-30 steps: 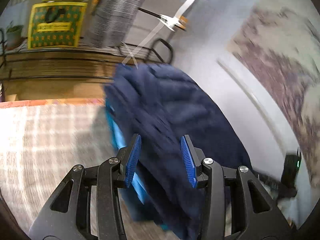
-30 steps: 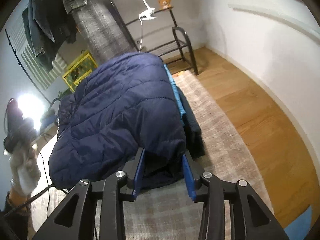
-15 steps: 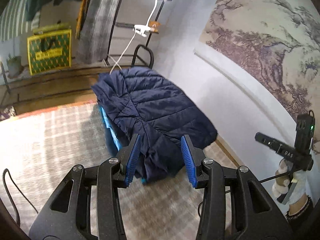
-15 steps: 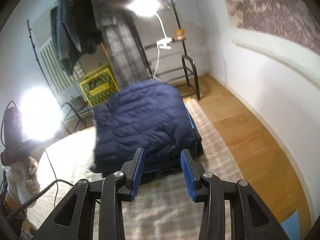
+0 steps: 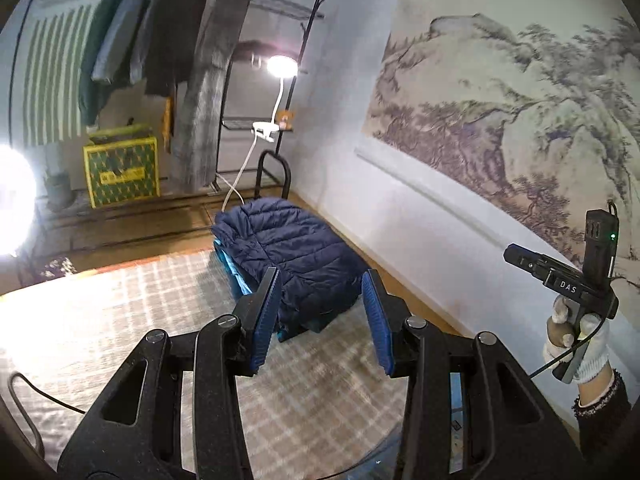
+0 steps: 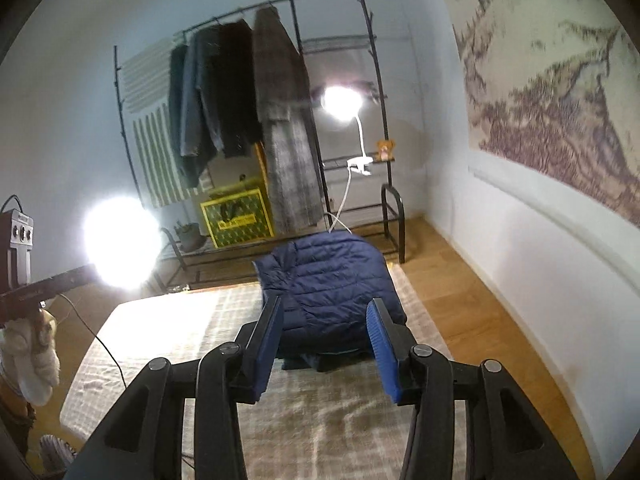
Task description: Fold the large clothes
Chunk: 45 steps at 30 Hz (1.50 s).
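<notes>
So the folded navy quilted puffer jacket [image 5: 296, 256] sits on a pile of other folded clothes at the far end of the beige checked rug [image 5: 120, 320], near the black metal clothes rack [image 6: 360, 80]. Left gripper [image 5: 320, 316] fingers are apart, nothing between them. Right gripper [image 6: 326, 344] fingers are opening, also empty.

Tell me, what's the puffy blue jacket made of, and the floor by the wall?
The jacket looks like smooth navy nylon-type fabric with soft filling: stitched rows make puffy ridges with a slight sheen. The floor looks like polished wood or a wood-look laminate: warm orange-brown and shiny.
</notes>
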Tool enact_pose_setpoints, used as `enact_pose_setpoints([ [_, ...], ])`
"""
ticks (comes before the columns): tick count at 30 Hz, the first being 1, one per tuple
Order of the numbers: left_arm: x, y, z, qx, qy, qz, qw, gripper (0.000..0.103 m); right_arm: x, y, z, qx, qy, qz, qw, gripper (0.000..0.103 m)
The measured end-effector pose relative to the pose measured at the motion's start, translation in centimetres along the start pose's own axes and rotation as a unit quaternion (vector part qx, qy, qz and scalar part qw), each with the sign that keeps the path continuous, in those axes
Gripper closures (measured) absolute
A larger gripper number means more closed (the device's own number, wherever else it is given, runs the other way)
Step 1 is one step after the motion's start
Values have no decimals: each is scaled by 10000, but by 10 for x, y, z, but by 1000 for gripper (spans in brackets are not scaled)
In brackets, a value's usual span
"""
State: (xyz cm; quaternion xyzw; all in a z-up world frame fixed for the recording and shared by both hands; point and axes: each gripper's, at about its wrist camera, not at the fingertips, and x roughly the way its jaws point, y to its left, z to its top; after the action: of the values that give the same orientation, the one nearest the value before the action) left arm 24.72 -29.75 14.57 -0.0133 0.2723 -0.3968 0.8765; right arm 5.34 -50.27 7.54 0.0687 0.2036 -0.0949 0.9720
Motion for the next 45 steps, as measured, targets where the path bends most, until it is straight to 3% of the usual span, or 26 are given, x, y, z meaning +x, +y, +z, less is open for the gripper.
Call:
enact_pose_setpoints([
  [5,-63,-9,-6,49,-234,32,9997,58,-40,21,-1,-136,-160,-12,9998,51],
  [10,-92,-9,-31,79,-117,49,9999,33,-52,36,-13,-210,-107,-55,9997,45],
  [13,-99,-9,-52,124,62,73,9999,25,-49,44,-24,-268,21,-80,9996,43],
  [16,-103,-9,-74,177,190,264,9993,18,-44,55,-36,-422,77,-214,9988,35],
  [22,-95,-2,-103,316,147,815,9961,8,-31,67,-53,-331,58,-189,9993,15],
  [27,-77,16,-122,217,120,1099,9936,8,-12,81,-64,-414,-125,-459,9980,3],
  [40,-21,59,-144,149,49,1735,9847,2,67,103,-88,-362,-153,-582,9975,0],
  [45,-4,70,-150,121,162,1784,9837,0,95,104,-103,-398,-151,-723,9965,0],
])
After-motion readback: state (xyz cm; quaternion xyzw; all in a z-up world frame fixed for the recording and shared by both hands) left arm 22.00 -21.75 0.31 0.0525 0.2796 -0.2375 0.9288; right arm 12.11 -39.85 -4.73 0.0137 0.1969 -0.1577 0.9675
